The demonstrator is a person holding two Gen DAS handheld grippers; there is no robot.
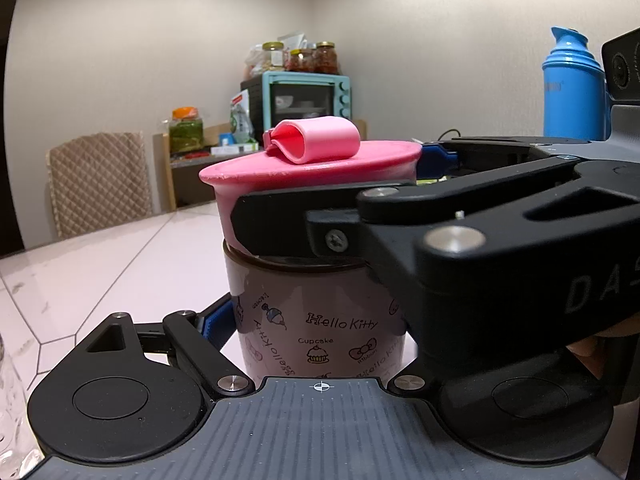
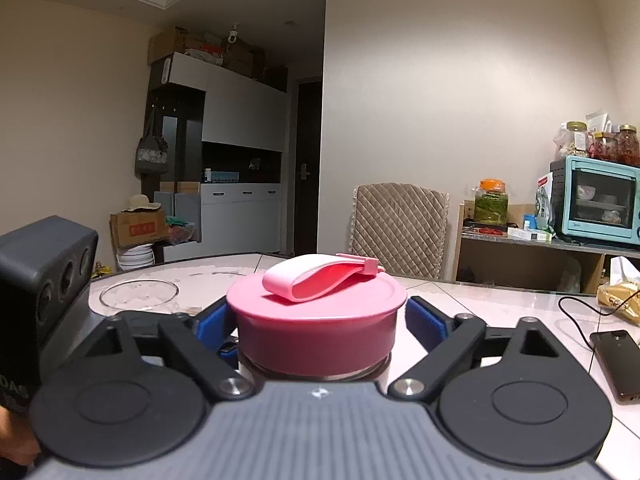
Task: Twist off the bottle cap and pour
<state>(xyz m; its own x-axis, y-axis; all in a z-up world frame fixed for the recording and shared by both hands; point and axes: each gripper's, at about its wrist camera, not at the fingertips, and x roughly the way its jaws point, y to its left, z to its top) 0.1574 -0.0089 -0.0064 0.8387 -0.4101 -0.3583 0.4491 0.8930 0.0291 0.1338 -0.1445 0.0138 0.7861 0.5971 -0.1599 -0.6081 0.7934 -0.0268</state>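
A Hello Kitty bottle (image 1: 316, 320) stands upright on the white tiled table, topped by a pink screw cap (image 1: 312, 168) with a folded pink strap. My left gripper (image 1: 316, 316) is shut on the bottle's body low down; only its left blue pad shows. My right gripper (image 2: 318, 320) has its blue pads (image 2: 426, 322) on both sides of the pink cap (image 2: 316, 320); a small gap shows at the right pad, so the grip is unclear. In the left wrist view the right gripper's black finger (image 1: 320, 220) crosses the cap's skirt.
A glass bowl (image 2: 138, 294) sits on the table at the far left. A phone (image 2: 614, 362) with a cable lies at the right. A blue thermos (image 1: 574, 88) stands at the right. A padded chair (image 2: 400, 220) and a shelf with a teal oven (image 2: 600, 204) stand behind.
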